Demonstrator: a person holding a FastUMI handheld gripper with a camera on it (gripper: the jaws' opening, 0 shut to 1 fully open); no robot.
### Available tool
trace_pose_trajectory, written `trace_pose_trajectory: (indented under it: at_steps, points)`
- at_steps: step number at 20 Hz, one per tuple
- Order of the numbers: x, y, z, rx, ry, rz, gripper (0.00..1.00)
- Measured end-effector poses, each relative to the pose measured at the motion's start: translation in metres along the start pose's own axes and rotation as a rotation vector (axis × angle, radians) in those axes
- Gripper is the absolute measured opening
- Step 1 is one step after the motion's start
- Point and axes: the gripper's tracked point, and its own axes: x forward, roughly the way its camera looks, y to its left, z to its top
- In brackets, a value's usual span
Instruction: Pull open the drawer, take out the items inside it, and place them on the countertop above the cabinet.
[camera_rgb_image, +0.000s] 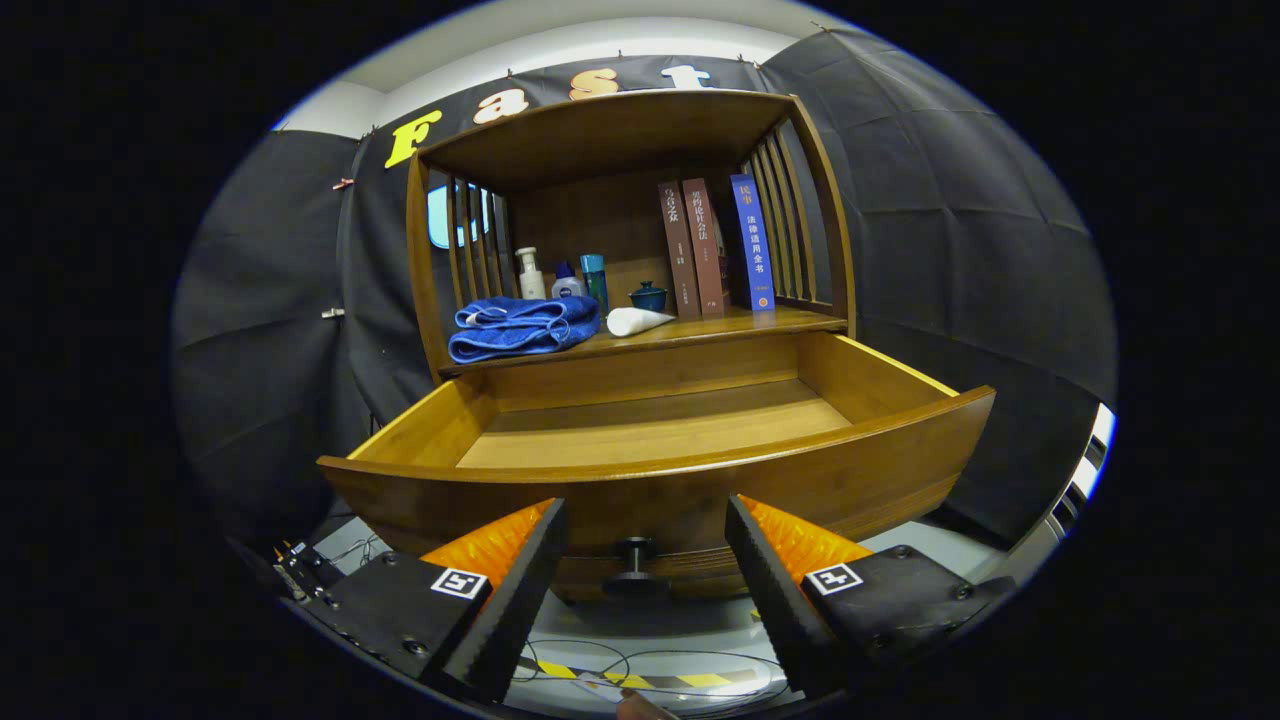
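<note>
Drawer (660, 470) pulled out, our gripper (645, 560) spread wide before its knob (634, 562).

We see the knob between our two fingers, neither touching it. The drawer's wooden floor shows bare. On the countertop (700, 328) above lie a folded blue towel (522, 327), a white tube (637, 320) on its side, three bottles (562, 277), a small lidded blue pot (648, 296) and three upright books (715, 247).

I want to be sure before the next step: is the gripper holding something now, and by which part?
Nothing is held. The gripper is open, its fingers apart on either side of the drawer knob, not touching it.
</note>
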Motion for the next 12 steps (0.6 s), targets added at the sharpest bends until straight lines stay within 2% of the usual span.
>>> trace_pose_trajectory:
  at_steps: [12]
  points:
    - [0.0091, 0.0022, 0.0025, 0.006, -0.009, -0.024, 0.99]
